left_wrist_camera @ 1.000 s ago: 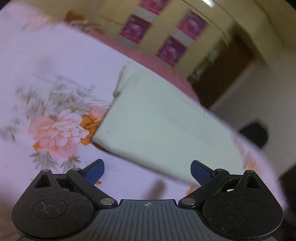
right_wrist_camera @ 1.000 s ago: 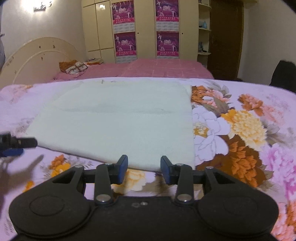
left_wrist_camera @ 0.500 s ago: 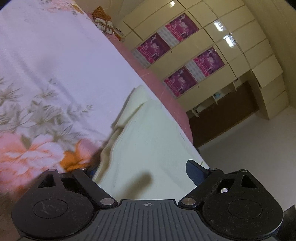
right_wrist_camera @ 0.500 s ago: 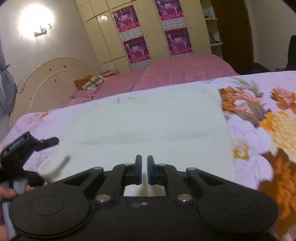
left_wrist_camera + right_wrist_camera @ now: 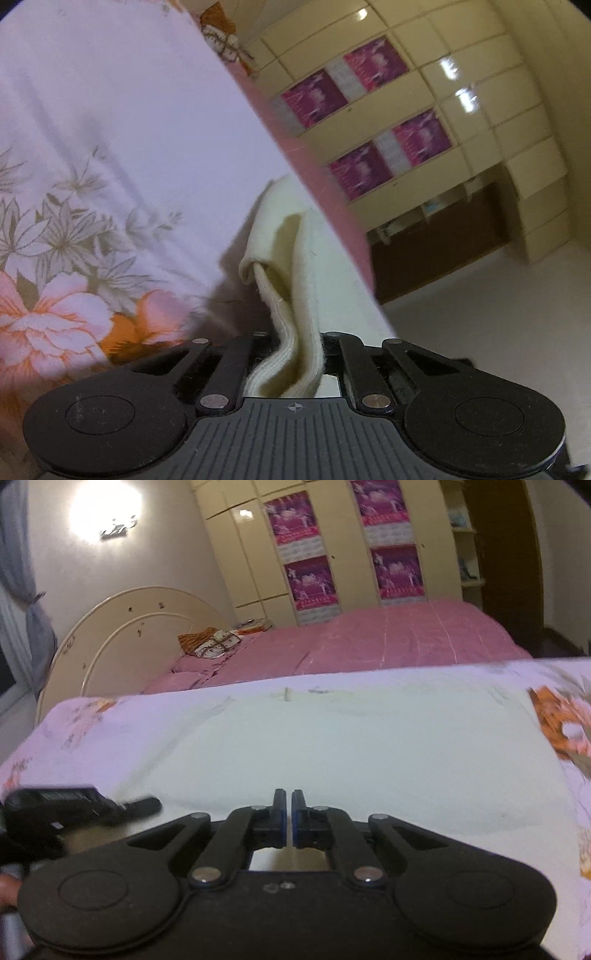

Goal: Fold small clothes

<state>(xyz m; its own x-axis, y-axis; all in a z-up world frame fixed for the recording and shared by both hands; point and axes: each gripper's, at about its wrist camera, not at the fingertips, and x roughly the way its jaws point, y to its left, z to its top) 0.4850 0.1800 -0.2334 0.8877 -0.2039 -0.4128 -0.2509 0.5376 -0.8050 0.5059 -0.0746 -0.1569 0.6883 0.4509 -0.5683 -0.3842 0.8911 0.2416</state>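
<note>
Both grippers' fingers have just closed — left gripper [image 5: 295,354] now pinching the cream cloth [image 5: 295,258] edge, bunched toward 12 o'clock; right gripper [image 5: 288,812] clamped at its near hem, tilted down.

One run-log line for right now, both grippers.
left gripper: shut on cream cloth edge | right gripper: shut on cloth's near edge | cloth: on floral sheet, fold not yet made

My left hand-held gripper [image 5: 295,363] has its pads buried under the cream cloth [image 5: 291,280], and motion blur smears the posters [image 5: 310,579] so I can't quite read them, while the flowered sheet [image 5: 92,177] runs off frame.
</note>
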